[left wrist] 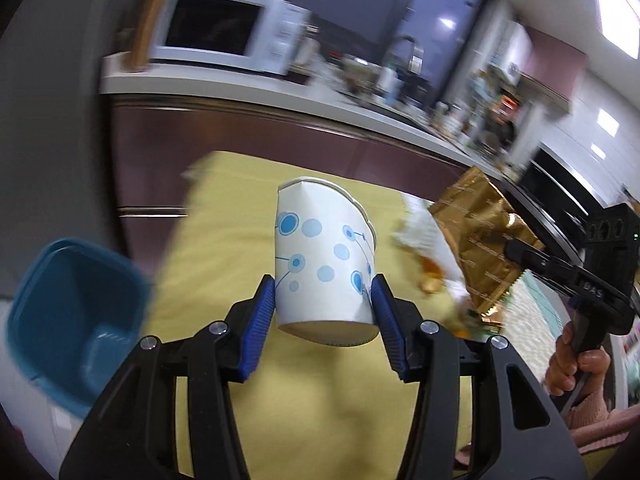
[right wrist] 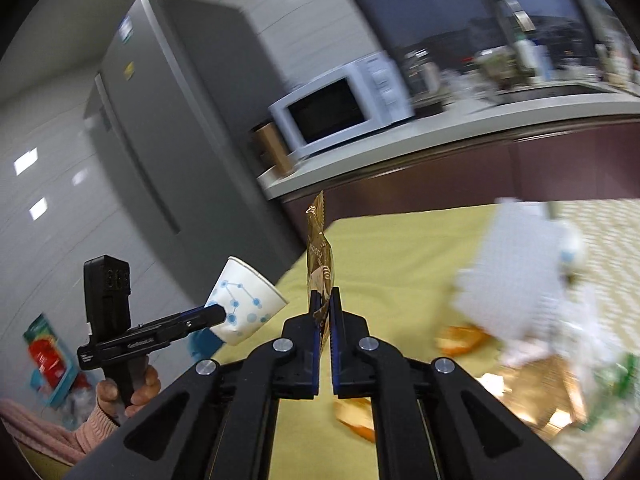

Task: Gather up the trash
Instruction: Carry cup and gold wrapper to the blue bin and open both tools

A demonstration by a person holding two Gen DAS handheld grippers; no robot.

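My left gripper point(left wrist: 323, 296) is shut on a white paper cup with blue dots point(left wrist: 324, 256), held above the yellow tablecloth point(left wrist: 224, 240). The cup also shows in the right wrist view point(right wrist: 244, 304), held by the left gripper point(right wrist: 216, 314). My right gripper point(right wrist: 326, 308) is shut on a gold foil wrapper point(right wrist: 318, 252), held edge-on and upright. In the left wrist view the wrapper point(left wrist: 476, 240) hangs from the right gripper point(left wrist: 514, 252) at the right. A blue bin point(left wrist: 76, 316) stands at the lower left beside the table.
Orange peel pieces point(right wrist: 460, 338) and white wrappers point(right wrist: 520, 264) lie on the table's right side. A counter with a microwave point(left wrist: 224, 32) runs behind the table. A grey fridge point(right wrist: 168, 120) stands to the left.
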